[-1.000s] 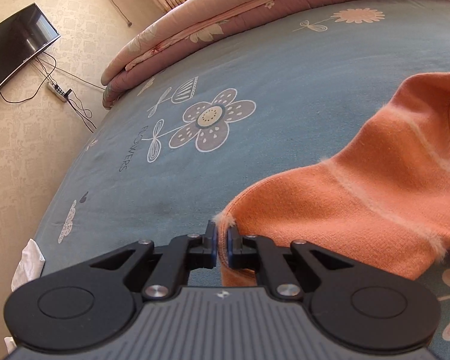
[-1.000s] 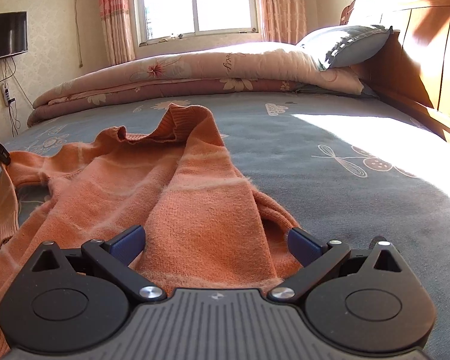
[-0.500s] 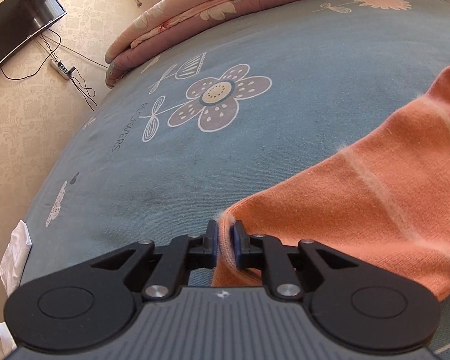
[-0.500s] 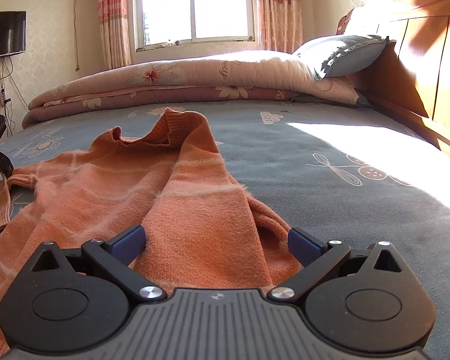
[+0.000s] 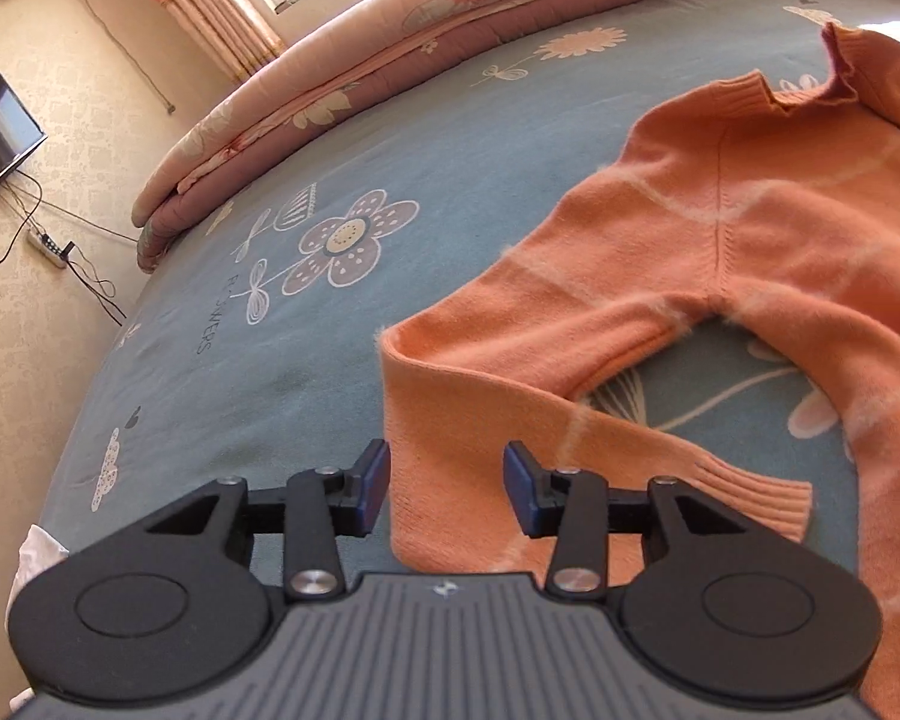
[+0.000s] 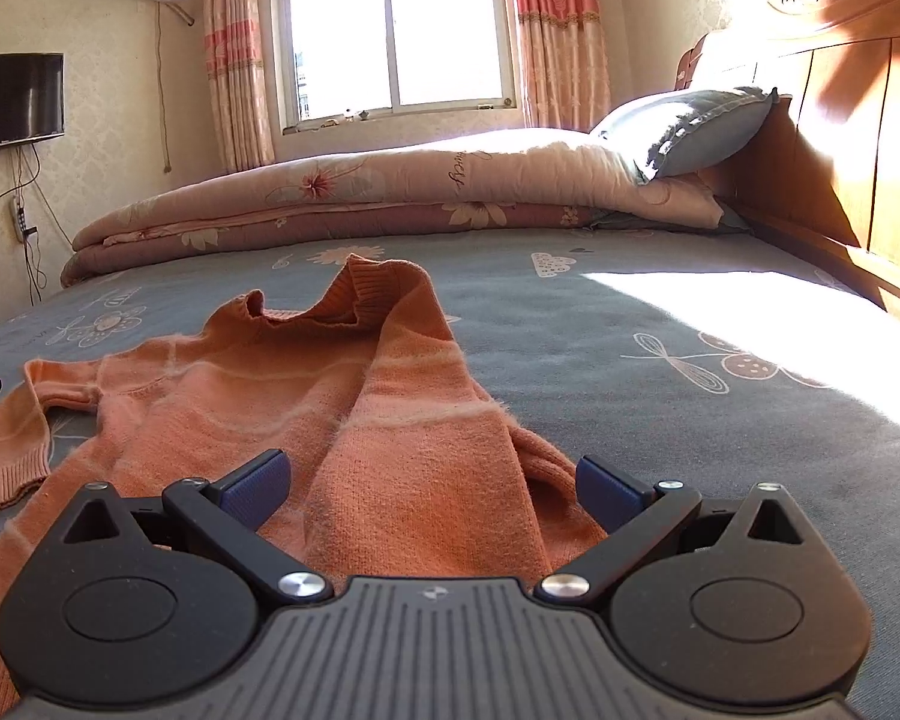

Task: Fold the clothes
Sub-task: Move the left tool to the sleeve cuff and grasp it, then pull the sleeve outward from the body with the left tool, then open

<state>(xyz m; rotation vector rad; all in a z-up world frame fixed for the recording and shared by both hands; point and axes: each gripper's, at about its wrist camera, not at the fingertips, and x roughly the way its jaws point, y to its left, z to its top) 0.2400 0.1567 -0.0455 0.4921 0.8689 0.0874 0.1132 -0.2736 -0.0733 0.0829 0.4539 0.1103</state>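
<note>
In the left wrist view, our left gripper [image 5: 446,483] points down at an orange sweater [image 5: 750,252] spread on the blue bedsheet [image 5: 270,372]; its jaws are opening, with the bent sleeve [image 5: 486,420] lying between them but unpinched, the sleeve doubling back to a cuff [image 5: 762,504] at the right. In the right wrist view, our right gripper [image 6: 432,486] holds its jaws wide apart over a folded ridge of the sweater [image 6: 306,396], which stretches straight ahead toward the collar [image 6: 354,294], so we judge this hand the nearer one to the sweater's body.
</note>
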